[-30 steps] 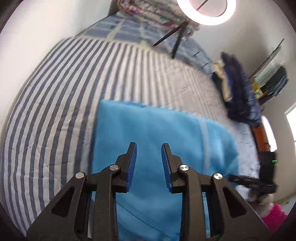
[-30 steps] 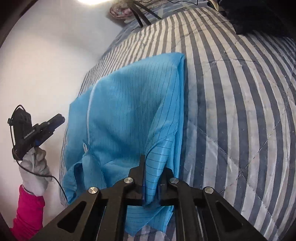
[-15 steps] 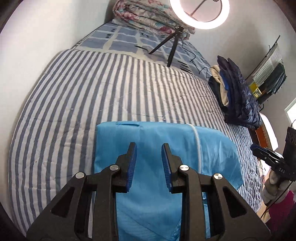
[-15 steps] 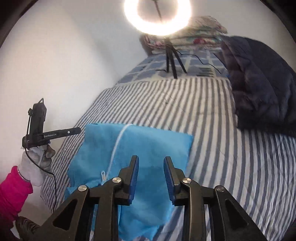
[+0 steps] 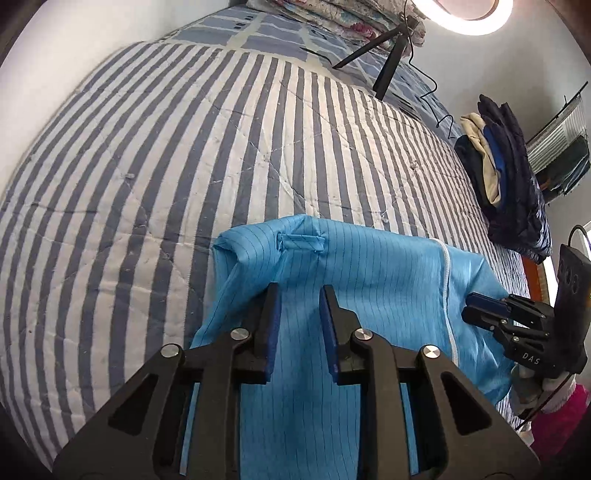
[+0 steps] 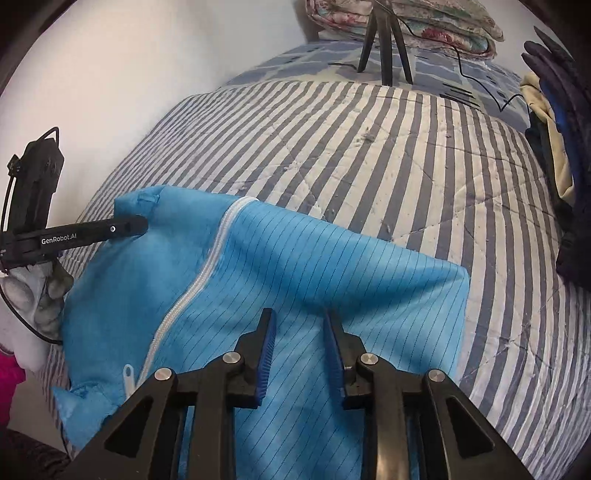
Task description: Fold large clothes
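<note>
On the left we see our left gripper (image 5: 298, 295). Its two fingers are spread a little, and nothing is pinched between them. The blue pads (image 5: 274, 332) hang just over the blue garment (image 5: 369, 273), which is the big piece of clothing we are folding. In the right wrist view this gripper shows from the side, its tip reaching over the top left corner of the cloth.

The blue garment lies flat on the striped bed cover (image 5: 184, 147), near the front edge of the bed. It has thin dark lines all over it. A white zipper (image 6: 199, 288) runs down it, with a small white pull (image 6: 127, 374) near the bottom. A little loop (image 5: 301, 243) is sewn near its top fold.

In the middle, further back, a black tripod (image 6: 384, 48) stands on the bed. A bright ring light (image 5: 465, 14) glows above it. Folded flowery blankets (image 6: 424, 22) sit behind.

Then comes our right gripper (image 6: 300, 321). Its jaws have just been closing a bit, but its fingers are spread apart too, with only flat blue cloth under the gap. It pinches nothing.

Far right, a pile of dark clothes (image 5: 517, 177) rests on the bed, well apart from the blue garment. We also see a pink sleeve (image 5: 561, 413).
</note>
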### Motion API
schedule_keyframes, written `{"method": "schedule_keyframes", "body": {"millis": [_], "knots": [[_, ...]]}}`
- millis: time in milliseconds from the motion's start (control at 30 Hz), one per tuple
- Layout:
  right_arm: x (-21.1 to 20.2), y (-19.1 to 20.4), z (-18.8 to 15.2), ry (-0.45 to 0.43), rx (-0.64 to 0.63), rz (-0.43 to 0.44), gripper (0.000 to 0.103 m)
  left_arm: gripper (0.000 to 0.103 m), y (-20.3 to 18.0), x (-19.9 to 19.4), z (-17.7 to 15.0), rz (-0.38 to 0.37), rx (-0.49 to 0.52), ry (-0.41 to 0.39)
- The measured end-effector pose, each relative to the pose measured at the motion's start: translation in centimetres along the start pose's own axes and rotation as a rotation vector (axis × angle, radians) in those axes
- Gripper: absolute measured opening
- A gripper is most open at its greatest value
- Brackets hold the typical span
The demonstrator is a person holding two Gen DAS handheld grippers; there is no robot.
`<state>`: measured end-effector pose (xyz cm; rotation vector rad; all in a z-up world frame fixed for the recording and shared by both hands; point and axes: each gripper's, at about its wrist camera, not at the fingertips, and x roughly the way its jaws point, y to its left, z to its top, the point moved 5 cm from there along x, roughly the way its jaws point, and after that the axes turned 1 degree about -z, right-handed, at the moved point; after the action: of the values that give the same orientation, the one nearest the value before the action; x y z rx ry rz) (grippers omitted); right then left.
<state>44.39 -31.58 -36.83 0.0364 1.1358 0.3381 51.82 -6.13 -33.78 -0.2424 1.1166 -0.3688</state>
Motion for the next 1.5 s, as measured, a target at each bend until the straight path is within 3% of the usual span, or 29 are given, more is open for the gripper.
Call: {"method": "schedule_keyframes", "body": {"millis": [200, 333, 433, 500, 533, 667, 767, 833, 900, 967, 1100, 1200, 1267, 1367, 1500], "knots": [[-4.2, -2.3, -0.3, -0.102, 0.046, 0.046, 0.033, 0.031, -0.8, -4.3, 1.7, -0.028, 0.009, -0.092], [-4.7, -3.6, -1.7, -0.103, 0.094, 0.106, 0.034, 0.033, -0.5, -3.2, 3.3, -0.078, -0.023, -0.076], [-3.6, -4.2, -3.2, -0.065, 0.082, 0.068, 0.033, 0.033, 0.8, -0.4, 3.5, -0.010, -0.031, -0.041], [-2.8, -5.0, -4.7, -0.037, 0.093, 0.065, 0.032, 0.033, 2.4, 1.4, 3.5, 0.116, -0.009, -0.029], [-2.6, -5.3, -5.6, -0.026, 0.084, 0.048, 0.032, 0.038, 2.8, 1.6, 3.4, 0.120, -0.010, -0.027], [-4.2, -7.0, -7.6, -0.015, 0.067, -0.002, 0.032, 0.038, 5.0, -1.1, 4.0, 0.031, -0.112, -0.081], [-6.6, -7.5, -6.9, -0.082, 0.091, -0.015, 0.035, 0.045, 6.2, -3.1, 4.2, -0.089, -0.208, -0.084], [-7.5, -6.6, -6.3, -0.112, 0.081, 0.010, 0.035, 0.060, 6.9, -3.4, 4.4, -0.154, -0.274, -0.062], [-7.9, -4.9, -5.5, -0.131, 0.055, 0.041, 0.035, 0.061, 7.2, -2.7, 4.4, -0.221, -0.332, -0.027], [-7.6, -2.9, -5.2, -0.129, 0.019, 0.069, 0.035, 0.060, 7.4, -2.4, 4.6, -0.219, -0.366, -0.025], [-6.2, -0.4, -5.3, -0.134, -0.072, 0.071, 0.037, 0.060, 4.9, -3.4, 3.7, -0.195, -0.260, -0.061], [-4.3, -1.2, -5.6, -0.089, -0.047, 0.067, 0.038, 0.060, 2.0, -4.7, 1.6, -0.168, -0.104, -0.069], [-3.0, -2.2, -6.6, -0.043, -0.030, 0.044, 0.037, 0.060, 1.7, -5.0, 0.5, -0.144, -0.080, -0.061], [-3.3, -2.4, -7.3, -0.040, -0.050, 0.012, 0.034, 0.060, 4.2, -4.7, 0.3, -0.175, -0.202, -0.052], [-3.1, -2.2, -7.2, -0.034, -0.052, -0.001, 0.034, 0.060, 8.2, -3.0, 1.3, -0.303, -0.427, -0.016]]}}
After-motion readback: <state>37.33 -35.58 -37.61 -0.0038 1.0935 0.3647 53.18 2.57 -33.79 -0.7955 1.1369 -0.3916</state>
